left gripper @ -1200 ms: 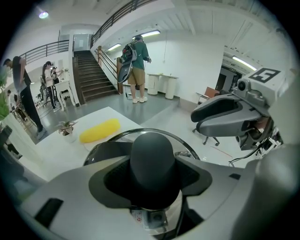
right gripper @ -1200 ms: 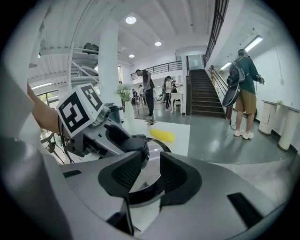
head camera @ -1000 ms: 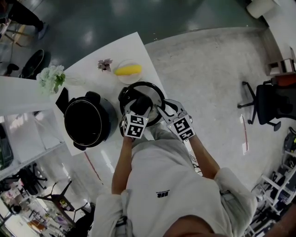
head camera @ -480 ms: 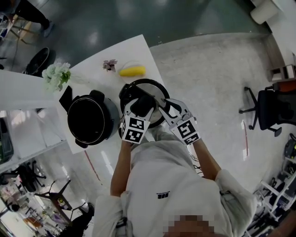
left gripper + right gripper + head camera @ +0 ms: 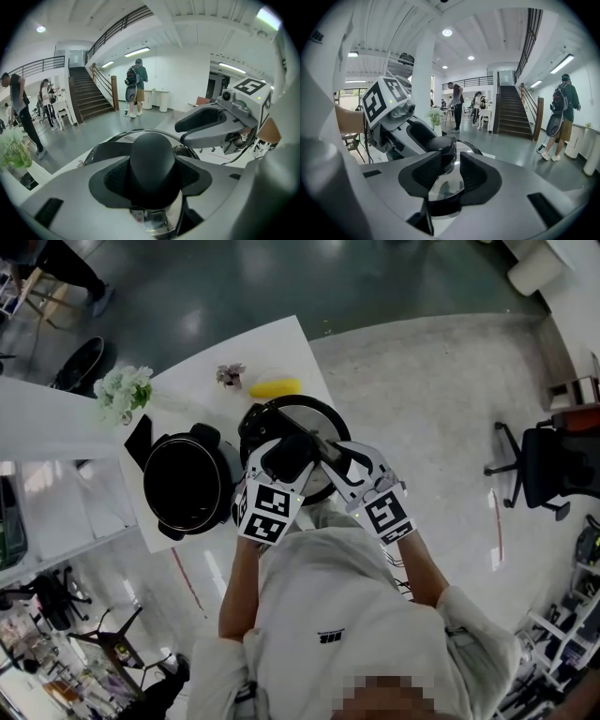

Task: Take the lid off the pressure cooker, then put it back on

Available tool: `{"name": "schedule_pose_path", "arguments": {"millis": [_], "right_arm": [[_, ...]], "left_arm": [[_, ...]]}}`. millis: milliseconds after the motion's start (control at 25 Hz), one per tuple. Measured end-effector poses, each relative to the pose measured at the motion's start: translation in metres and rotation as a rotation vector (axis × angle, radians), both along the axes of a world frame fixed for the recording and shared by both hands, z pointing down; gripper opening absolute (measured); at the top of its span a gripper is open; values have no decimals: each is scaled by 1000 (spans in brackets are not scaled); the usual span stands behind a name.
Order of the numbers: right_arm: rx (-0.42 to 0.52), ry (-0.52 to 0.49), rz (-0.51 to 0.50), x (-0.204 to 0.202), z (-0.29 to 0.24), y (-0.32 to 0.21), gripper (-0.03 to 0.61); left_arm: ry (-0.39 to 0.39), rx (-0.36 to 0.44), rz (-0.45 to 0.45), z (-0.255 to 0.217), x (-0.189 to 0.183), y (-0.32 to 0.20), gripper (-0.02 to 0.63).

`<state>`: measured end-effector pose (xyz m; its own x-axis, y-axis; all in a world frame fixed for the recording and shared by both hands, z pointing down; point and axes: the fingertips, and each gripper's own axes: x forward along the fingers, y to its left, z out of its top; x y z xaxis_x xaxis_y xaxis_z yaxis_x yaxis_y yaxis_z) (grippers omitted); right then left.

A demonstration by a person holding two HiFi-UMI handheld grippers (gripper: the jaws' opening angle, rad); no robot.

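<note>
The pressure cooker's pot [image 5: 187, 486] stands open on the white table [image 5: 272, 348], its dark inside showing. The round shiny lid [image 5: 319, 420] hangs in the air to the pot's right, carried by both grippers. My left gripper [image 5: 286, 456] is shut on the lid's black knob [image 5: 152, 159], whose sides the pads press. My right gripper [image 5: 326, 458] is shut on the lid's near edge; in the right gripper view the shiny lid [image 5: 447, 185] shows between its pads [image 5: 480, 176], with the knob [image 5: 440, 145] and the left gripper [image 5: 417, 136] behind.
A yellow fruit in a bowl [image 5: 275, 387], a small plant [image 5: 230, 374], white flowers [image 5: 122, 392] and a flat black object [image 5: 139, 437] lie on the table beyond the pot. An office chair [image 5: 548, 465] stands far right. People stand near a staircase [image 5: 89, 93].
Both grippers have risen together with the lid, which now looks larger and nearer the head camera. The pot has stayed where it was.
</note>
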<state>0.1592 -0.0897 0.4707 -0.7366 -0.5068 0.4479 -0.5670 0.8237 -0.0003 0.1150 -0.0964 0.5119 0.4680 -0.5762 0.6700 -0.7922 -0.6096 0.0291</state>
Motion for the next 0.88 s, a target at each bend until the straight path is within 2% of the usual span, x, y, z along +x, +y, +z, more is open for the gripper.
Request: {"name": "schedule_pose_path", "arguments": {"millis": [360, 880], "right_arm": [[38, -15, -27, -27, -31, 7, 127], [55, -16, -109, -90, -44, 15, 127]], "left_arm": [[-35, 50, 17, -44, -27, 7, 287], [-59, 18, -17, -58, -95, 26, 287]]}}
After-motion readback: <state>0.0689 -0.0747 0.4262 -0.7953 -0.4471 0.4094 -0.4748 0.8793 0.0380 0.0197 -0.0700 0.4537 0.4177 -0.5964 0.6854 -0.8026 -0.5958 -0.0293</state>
